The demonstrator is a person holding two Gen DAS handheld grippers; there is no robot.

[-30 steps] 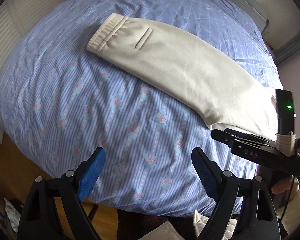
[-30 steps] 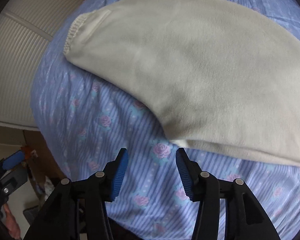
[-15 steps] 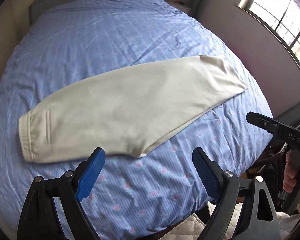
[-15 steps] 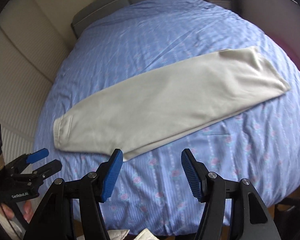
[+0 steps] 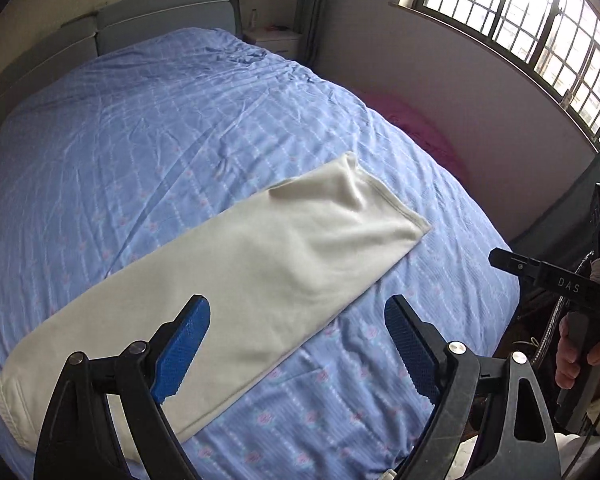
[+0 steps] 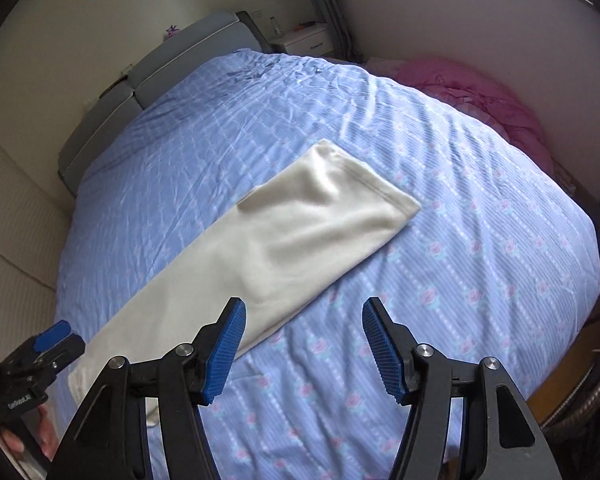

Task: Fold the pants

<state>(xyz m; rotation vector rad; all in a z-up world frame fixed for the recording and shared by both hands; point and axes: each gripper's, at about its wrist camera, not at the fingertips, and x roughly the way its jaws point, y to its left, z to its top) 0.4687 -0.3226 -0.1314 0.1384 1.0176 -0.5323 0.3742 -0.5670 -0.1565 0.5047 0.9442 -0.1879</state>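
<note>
Cream pants (image 5: 236, 280), folded lengthwise into one long strip, lie diagonally on the blue floral bedspread (image 5: 140, 120). The hem end points far right, the waistband end near left. They also show in the right wrist view (image 6: 268, 240). My left gripper (image 5: 296, 344) is open and empty, held above the near part of the pants. My right gripper (image 6: 304, 344) is open and empty, above the bedspread (image 6: 480, 240) just right of the pants. The right gripper also shows at the right edge of the left wrist view (image 5: 500, 258), and the left gripper at the lower left of the right wrist view (image 6: 58, 338).
A grey headboard (image 5: 112, 28) and a white nightstand (image 6: 304, 40) stand at the far end. A pink quilt (image 6: 480, 92) lies between bed and wall on the right. A window (image 5: 520, 20) is on the right wall. A wicker basket (image 6: 580, 396) sits at the lower right.
Both grippers have swung right and pulled back, so the views now centre on the hem end of the pants. The pants have not moved. Both grippers stay open.
</note>
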